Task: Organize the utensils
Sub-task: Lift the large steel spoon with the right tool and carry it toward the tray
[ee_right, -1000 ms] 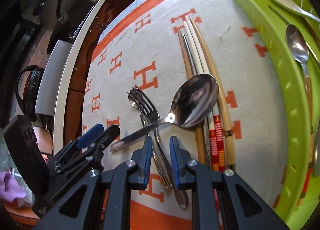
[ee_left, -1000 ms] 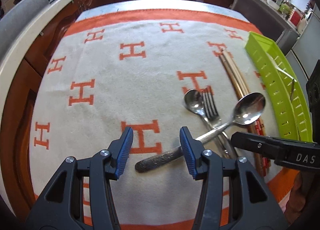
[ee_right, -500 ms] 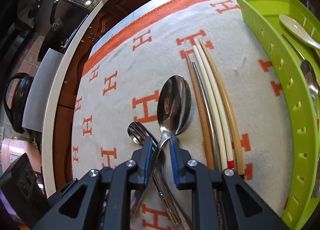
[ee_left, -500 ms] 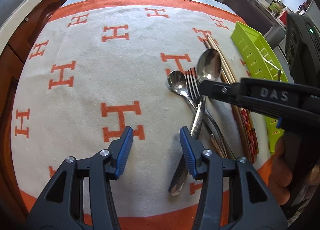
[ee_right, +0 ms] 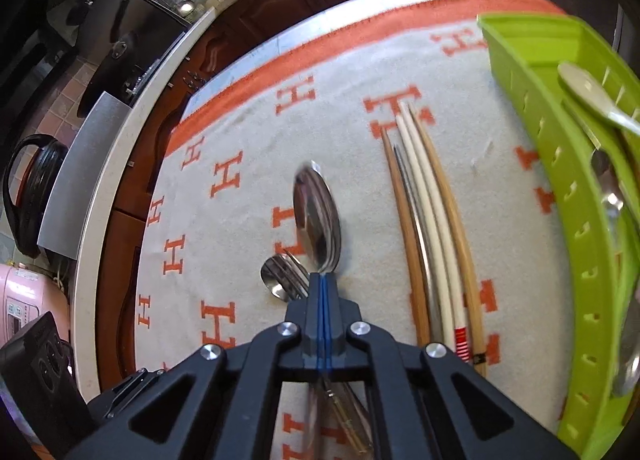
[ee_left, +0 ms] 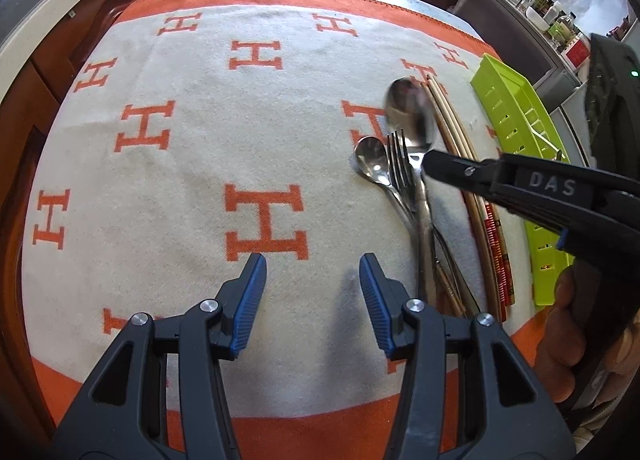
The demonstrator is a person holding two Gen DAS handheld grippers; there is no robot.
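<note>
My right gripper [ee_right: 323, 280] is shut on the neck of a large steel spoon [ee_right: 317, 222], whose bowl points away from me. The left wrist view shows the same right gripper [ee_left: 430, 168] reaching in from the right over that large spoon [ee_left: 410, 112]. Beside it lie a smaller spoon [ee_left: 372, 160] and a fork [ee_left: 400, 164]. Several chopsticks [ee_right: 432, 228] lie side by side to the right. A green slotted tray [ee_right: 560, 196] at the right edge holds other spoons. My left gripper [ee_left: 312, 296] hangs open over bare cloth, left of the cutlery.
An orange-bordered cloth with H marks [ee_left: 264, 216] covers the table. A person's hand [ee_left: 576, 320] holds the right gripper. A pale counter edge [ee_right: 120, 164] curves past the table's far side, with a black bag [ee_right: 32, 196] and a pink appliance [ee_right: 24, 300] beyond.
The right gripper has closed on the large spoon's neck, and the spoon has swung from lying across the cutlery to pointing straight away. The left gripper has drawn back and stayed open.
</note>
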